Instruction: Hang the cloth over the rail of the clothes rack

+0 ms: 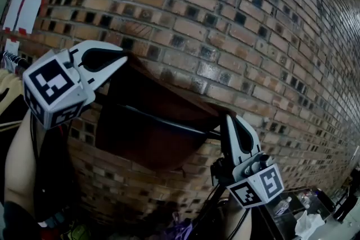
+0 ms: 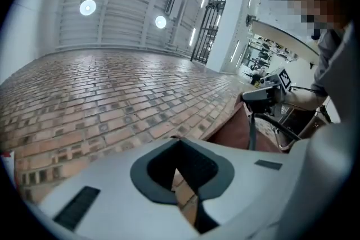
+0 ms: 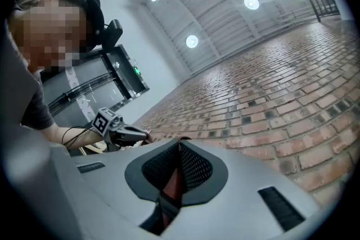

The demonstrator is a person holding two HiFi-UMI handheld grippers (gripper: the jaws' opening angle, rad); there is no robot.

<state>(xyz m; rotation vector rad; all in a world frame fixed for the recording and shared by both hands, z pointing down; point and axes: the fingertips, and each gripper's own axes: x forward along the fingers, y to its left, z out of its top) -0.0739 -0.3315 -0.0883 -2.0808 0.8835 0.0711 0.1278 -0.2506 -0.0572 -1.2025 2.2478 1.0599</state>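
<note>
Holding the cloth across the rail: clamped in the right claw near the rail's right end, seemingly pinched in the closed left claw above it.

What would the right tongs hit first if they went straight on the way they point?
Probably the brick wall: the right tongs, shut on the cloth, point up at it with nothing else ahead, though depth is unclear.

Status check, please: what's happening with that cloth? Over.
Left gripper and right gripper both shut on cloth. Cloth stretched between them before brick wall; rail crosses in front, cloth not over it yet. Nothing blocking.
</note>
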